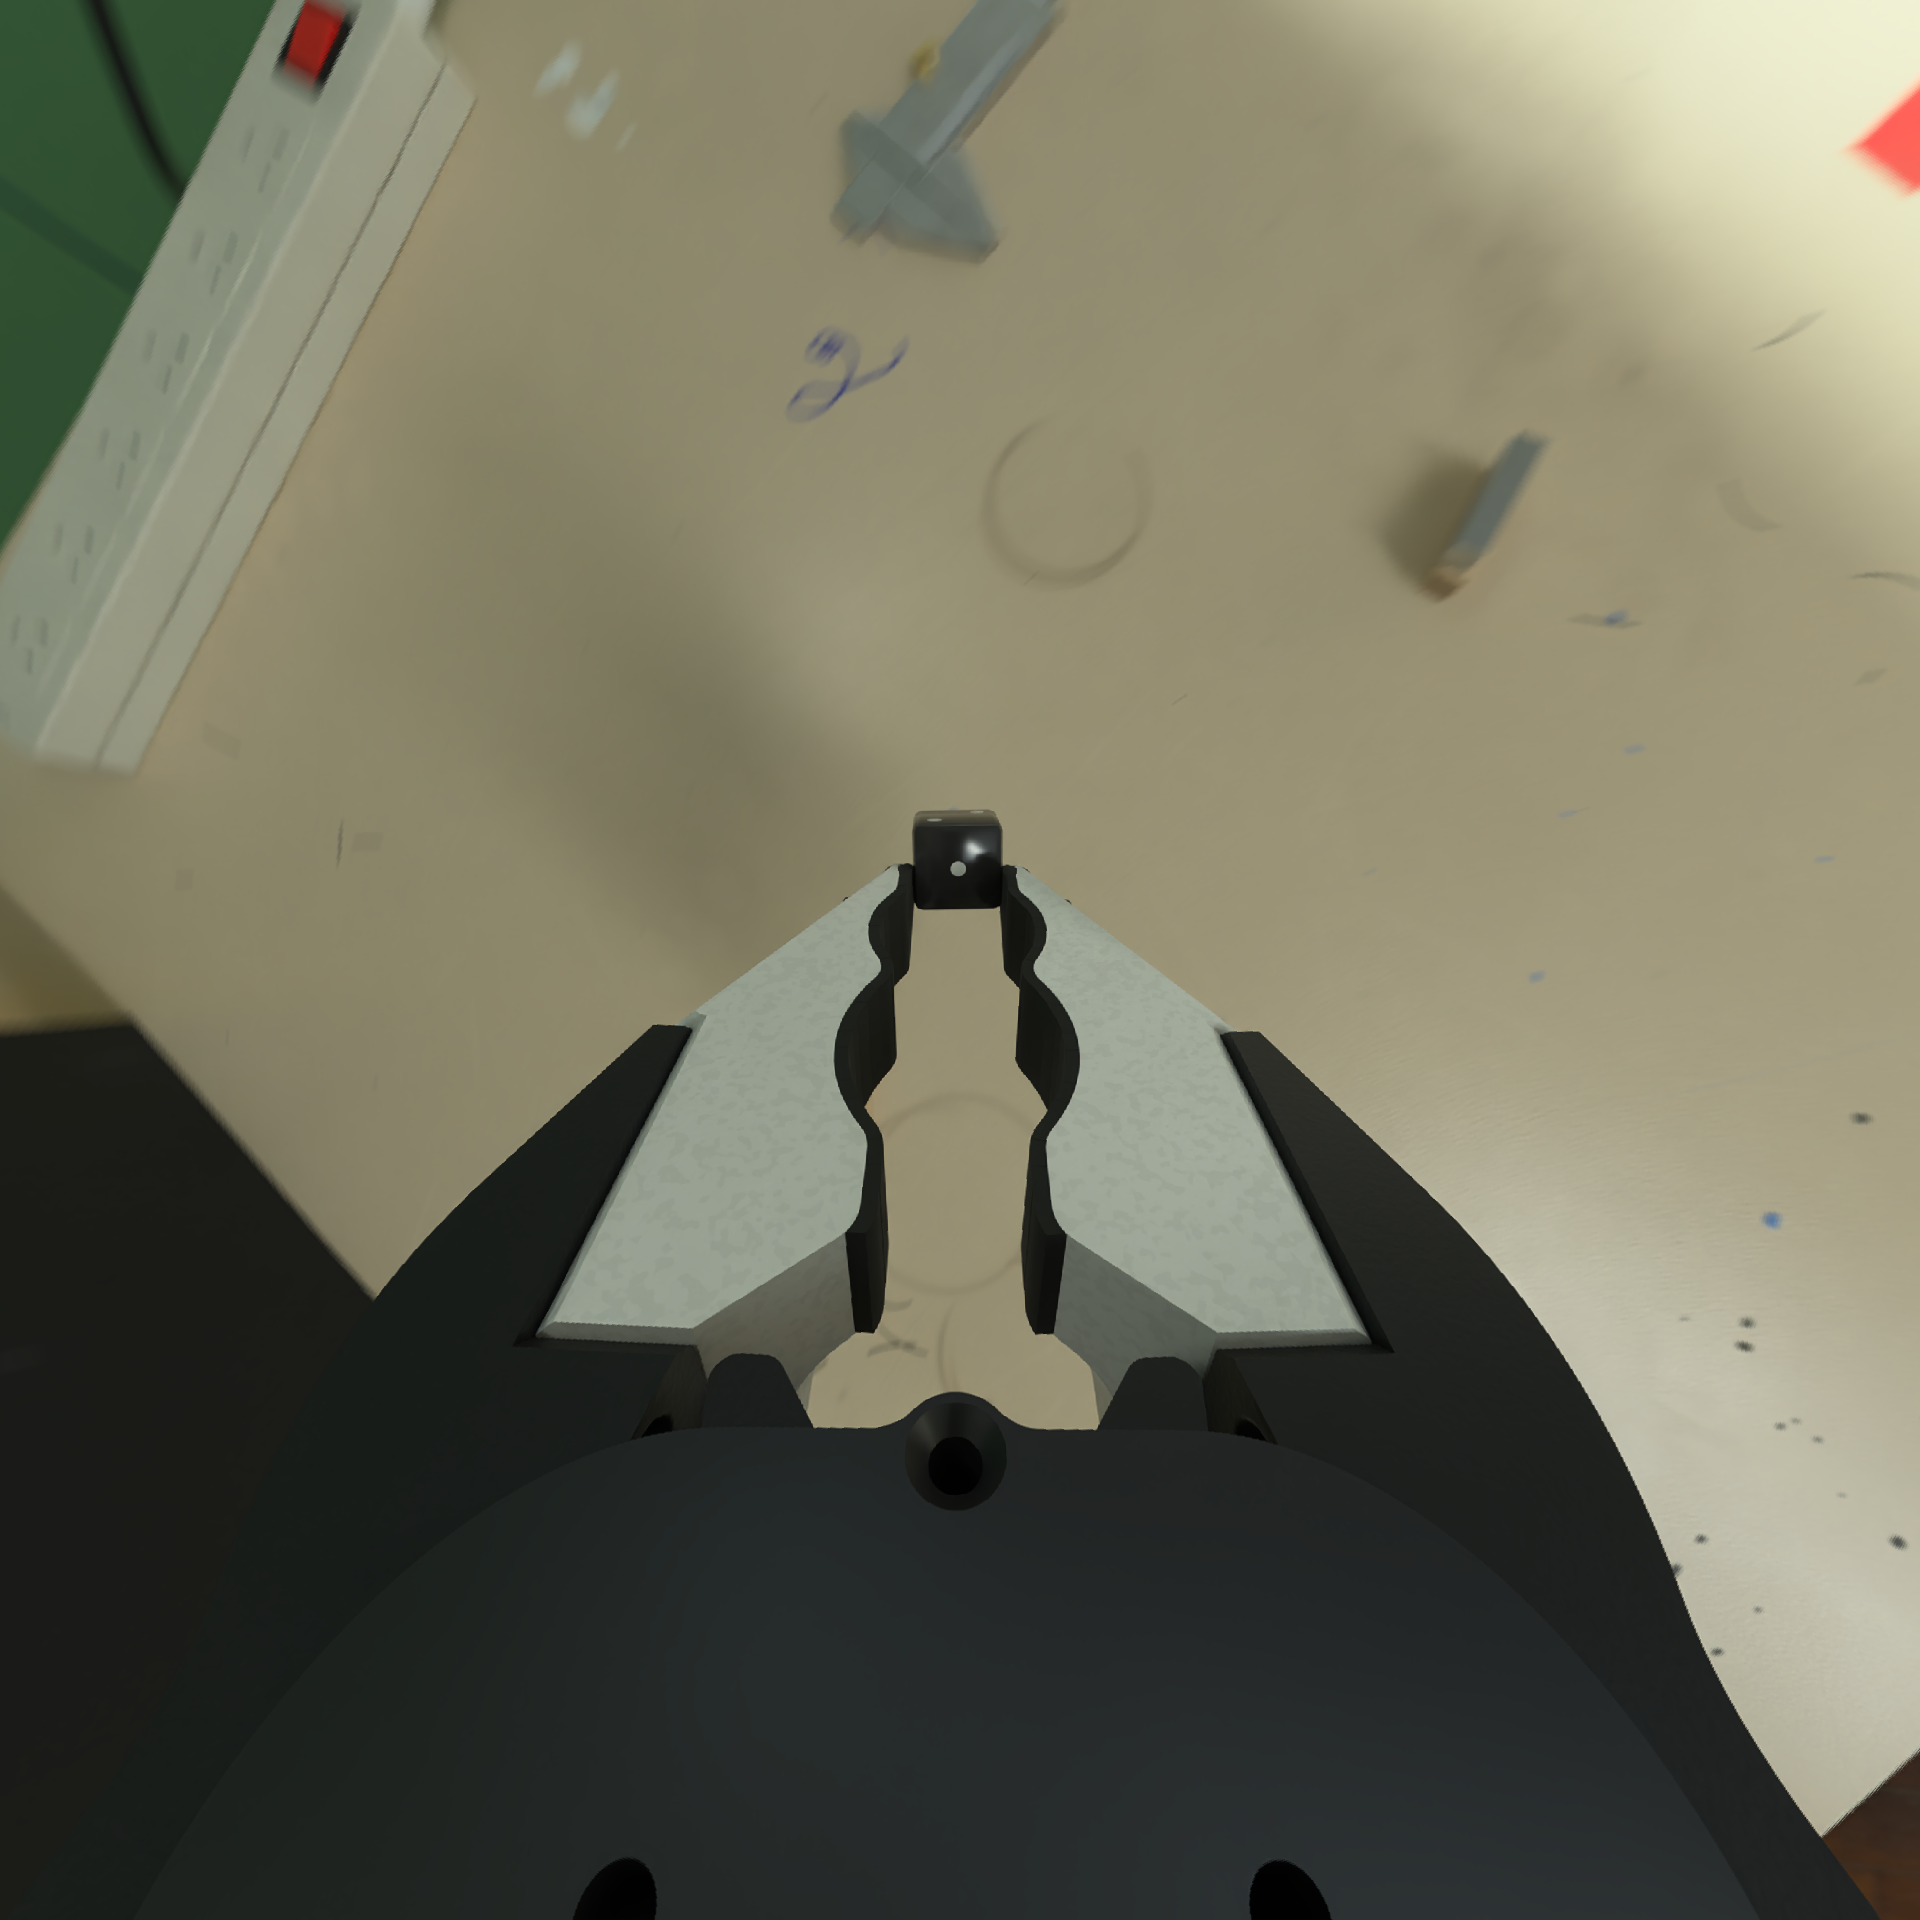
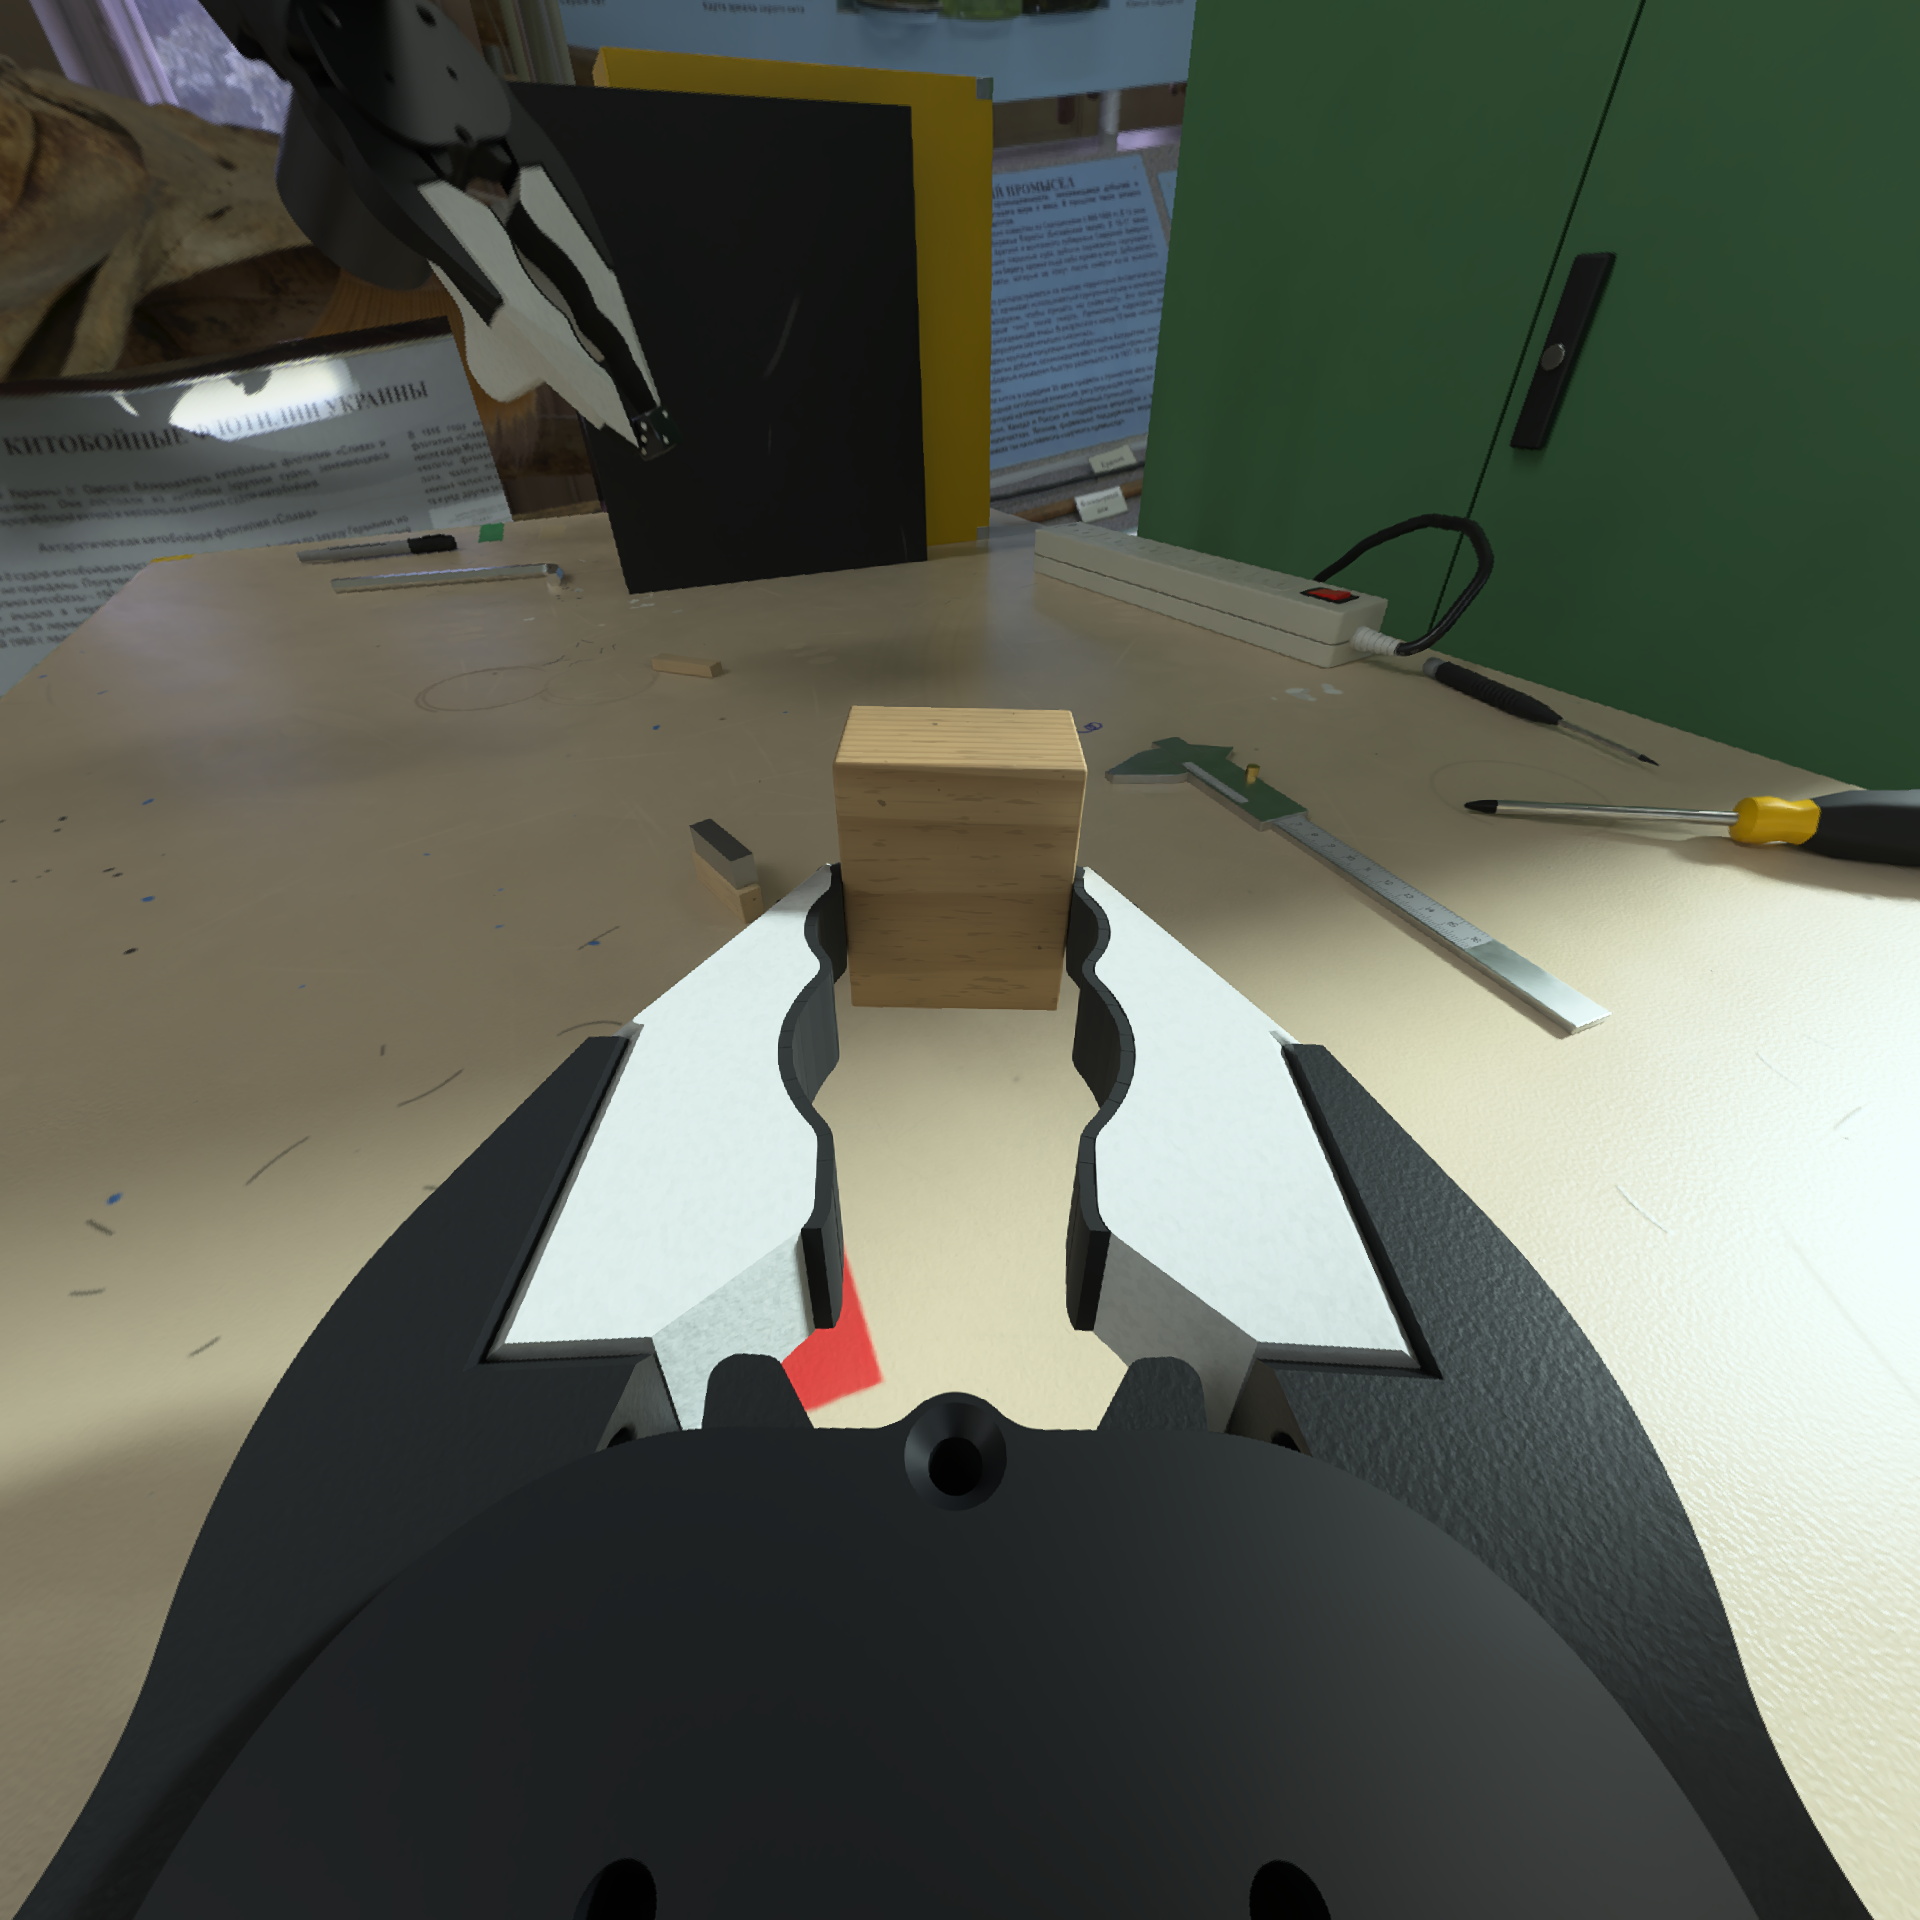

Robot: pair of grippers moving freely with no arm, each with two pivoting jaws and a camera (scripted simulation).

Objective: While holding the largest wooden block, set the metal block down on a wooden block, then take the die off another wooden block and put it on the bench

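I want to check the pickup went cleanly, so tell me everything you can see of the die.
The die is a small glossy black cube with white pips and rounded edges, pinched at the very fingertips of the left gripper. Only its near face and a sliver of the top show there. The right wrist view shows it held in the air, well above the bench, touching nothing else.
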